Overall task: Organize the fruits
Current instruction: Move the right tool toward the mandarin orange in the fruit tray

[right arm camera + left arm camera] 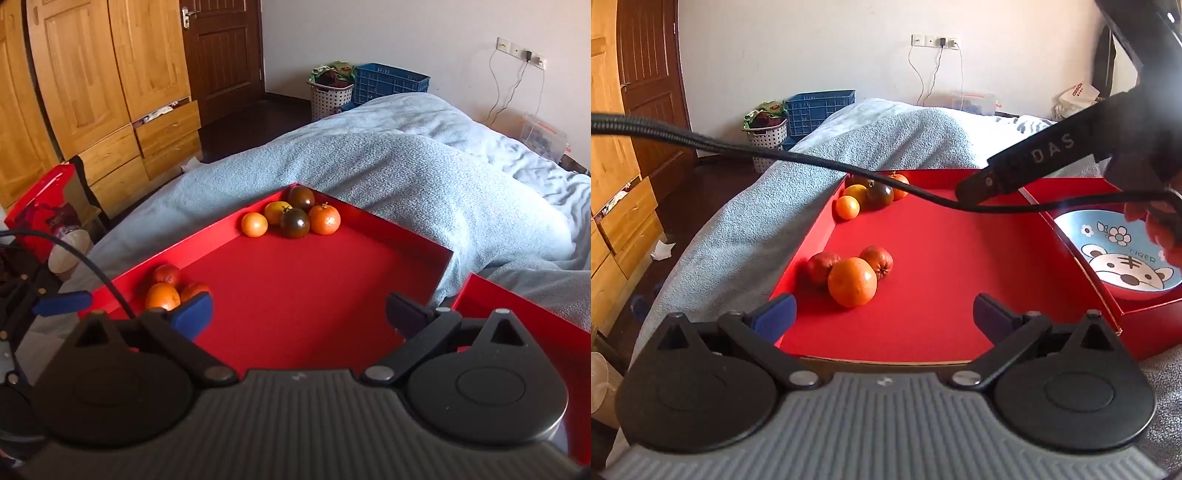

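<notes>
Left wrist view: left gripper (884,314) fingers spread, empty, above the red tray (942,258); the orange (852,282) sits at the tray's left wall. Right gripper (299,314) fingers likewise apart over the tray.

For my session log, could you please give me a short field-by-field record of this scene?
surface: bed with blue-grey blanket
container: red tray
near cluster: large orange with two red fruits touching it
far corner cluster: five fruits, including a dark tomato
target dish: tiger bowl in a second red box
left gripper: open, empty
right gripper: open, empty
</notes>
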`<state>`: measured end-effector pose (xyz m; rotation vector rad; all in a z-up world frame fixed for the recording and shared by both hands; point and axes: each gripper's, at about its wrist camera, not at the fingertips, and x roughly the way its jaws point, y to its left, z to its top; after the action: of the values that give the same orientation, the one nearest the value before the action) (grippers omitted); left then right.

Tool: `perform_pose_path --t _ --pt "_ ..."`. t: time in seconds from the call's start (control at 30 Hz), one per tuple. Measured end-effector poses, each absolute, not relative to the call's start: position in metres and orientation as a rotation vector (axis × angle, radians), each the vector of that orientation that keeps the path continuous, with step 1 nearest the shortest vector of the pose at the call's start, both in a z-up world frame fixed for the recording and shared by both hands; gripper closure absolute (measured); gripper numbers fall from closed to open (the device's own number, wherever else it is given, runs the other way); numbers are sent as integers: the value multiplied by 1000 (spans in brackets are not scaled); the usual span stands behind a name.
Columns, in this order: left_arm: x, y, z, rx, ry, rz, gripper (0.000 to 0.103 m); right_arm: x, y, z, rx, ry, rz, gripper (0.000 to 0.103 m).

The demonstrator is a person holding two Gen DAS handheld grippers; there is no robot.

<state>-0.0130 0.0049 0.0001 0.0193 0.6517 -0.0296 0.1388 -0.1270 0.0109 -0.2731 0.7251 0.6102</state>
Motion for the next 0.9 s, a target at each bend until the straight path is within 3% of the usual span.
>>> perform_pose_path --t 0.9 --pt "-22 11 0 -23 612 -21 0 167 -119 -15 -199 781 628 10"
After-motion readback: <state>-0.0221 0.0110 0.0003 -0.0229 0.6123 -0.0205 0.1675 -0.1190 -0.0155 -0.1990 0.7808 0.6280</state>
